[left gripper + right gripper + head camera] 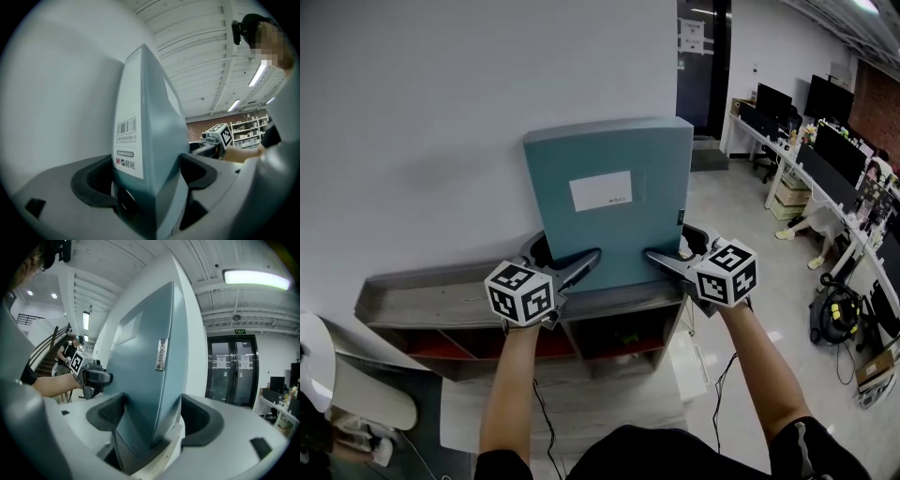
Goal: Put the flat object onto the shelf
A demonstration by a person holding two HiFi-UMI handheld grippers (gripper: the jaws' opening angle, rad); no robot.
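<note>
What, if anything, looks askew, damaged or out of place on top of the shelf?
Nothing stands out. The teal file box stands upright on the shelf top, close to the white wall, its label facing out. The left hand-held gripper and right hand-held gripper each clamp a lower corner.
</note>
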